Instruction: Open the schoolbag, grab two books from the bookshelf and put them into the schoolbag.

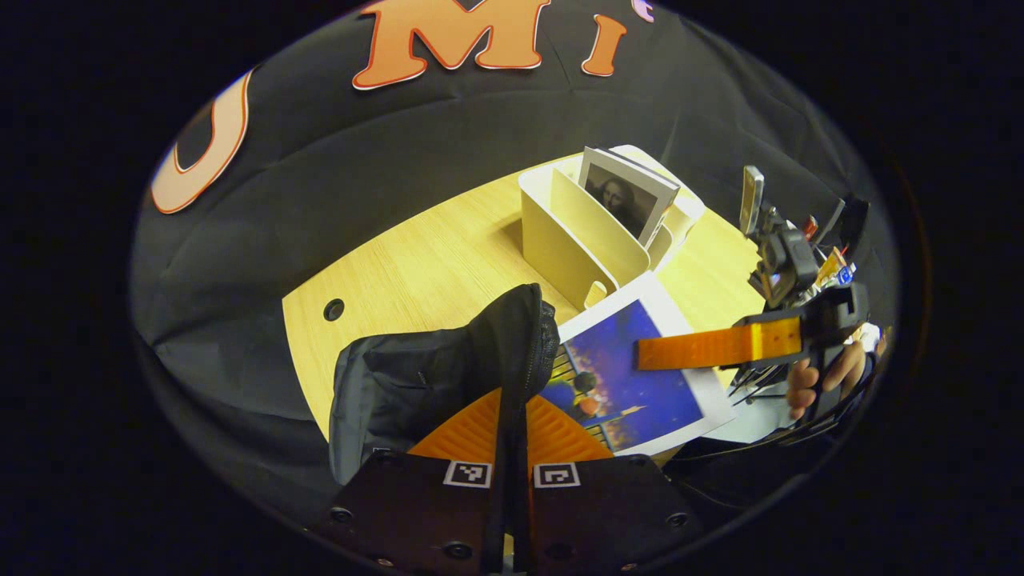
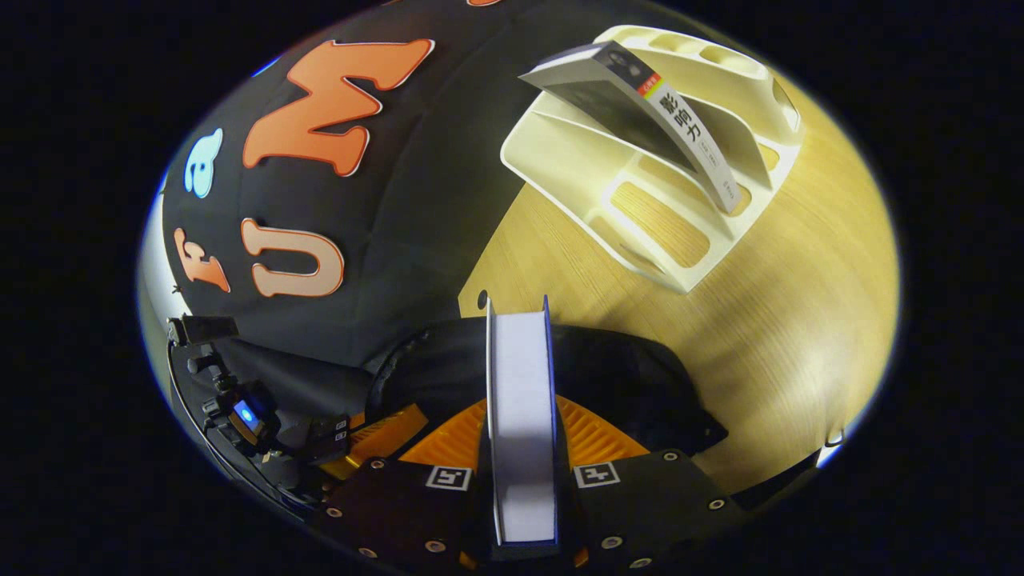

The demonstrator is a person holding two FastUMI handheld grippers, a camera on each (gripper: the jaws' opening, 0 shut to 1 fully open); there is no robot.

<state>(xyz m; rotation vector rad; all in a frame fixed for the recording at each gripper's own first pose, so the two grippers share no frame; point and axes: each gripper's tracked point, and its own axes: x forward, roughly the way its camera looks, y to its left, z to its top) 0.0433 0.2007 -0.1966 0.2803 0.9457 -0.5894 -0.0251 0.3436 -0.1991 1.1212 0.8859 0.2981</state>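
Our left gripper point(image 1: 512, 448) pinches the schoolbag point(image 1: 432, 376) rim open while our right gripper point(image 2: 520, 480) clamps the first book point(image 2: 520, 384) above it. Next we judge: lower it inside, then fetch the second book point(image 2: 640, 104) from the bookshelf point(image 2: 680, 248).

A light wooden table point(image 1: 432, 264) carries everything; its top is pale with fine straight grain. A small round dark hole point(image 1: 334, 309) sits in it near the left edge, close to the black cloth wall point(image 1: 336, 160) that hangs behind the far edge. Past the right edge lies a tangle of dark cables point(image 1: 760, 384), too cluttered to make out
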